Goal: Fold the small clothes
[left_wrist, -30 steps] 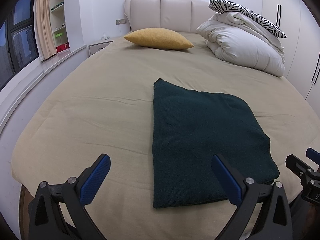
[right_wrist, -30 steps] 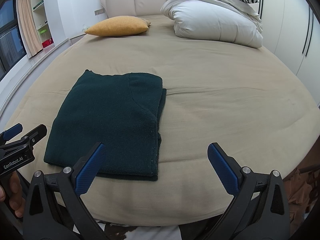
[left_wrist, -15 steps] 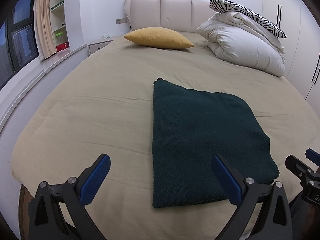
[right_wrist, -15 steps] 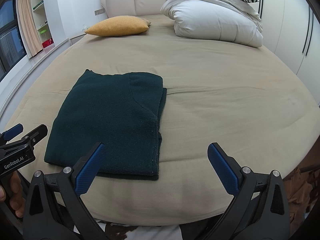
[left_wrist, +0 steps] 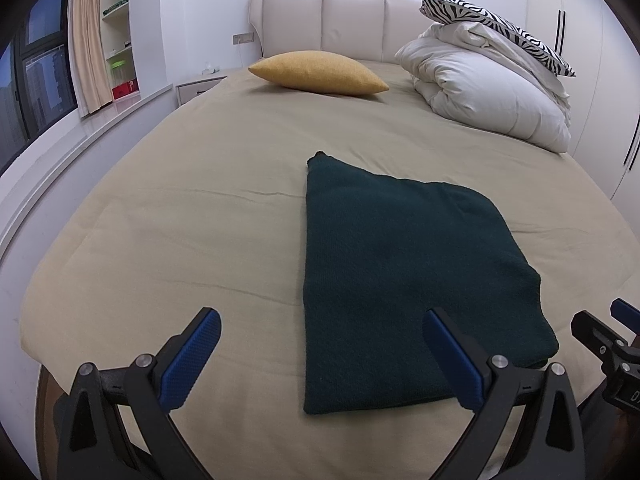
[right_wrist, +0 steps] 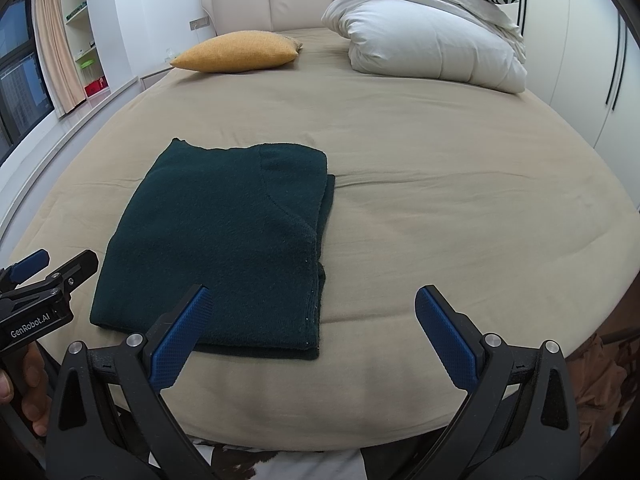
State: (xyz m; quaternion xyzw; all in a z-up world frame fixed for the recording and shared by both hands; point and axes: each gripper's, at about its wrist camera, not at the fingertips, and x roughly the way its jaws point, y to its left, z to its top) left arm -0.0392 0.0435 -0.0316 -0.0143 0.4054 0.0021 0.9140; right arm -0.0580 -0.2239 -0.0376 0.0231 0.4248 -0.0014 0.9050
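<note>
A dark green knit garment point(left_wrist: 404, 268) lies folded into a flat rectangle on the beige bed point(left_wrist: 192, 208), near the front edge. In the right wrist view the same garment point(right_wrist: 224, 248) shows stacked layers along its right side. My left gripper point(left_wrist: 320, 356) is open above the bed's front edge, its right finger over the garment's near corner, holding nothing. My right gripper point(right_wrist: 312, 336) is open too, held off the garment's near right corner and empty. Each gripper shows at the edge of the other's view.
A yellow cushion point(left_wrist: 320, 72) lies near the padded headboard point(left_wrist: 320, 20). A folded white duvet point(left_wrist: 492, 100) with a zebra-print pillow point(left_wrist: 500, 28) on top fills the back right. A window ledge and shelves run along the left; wardrobe doors stand on the right.
</note>
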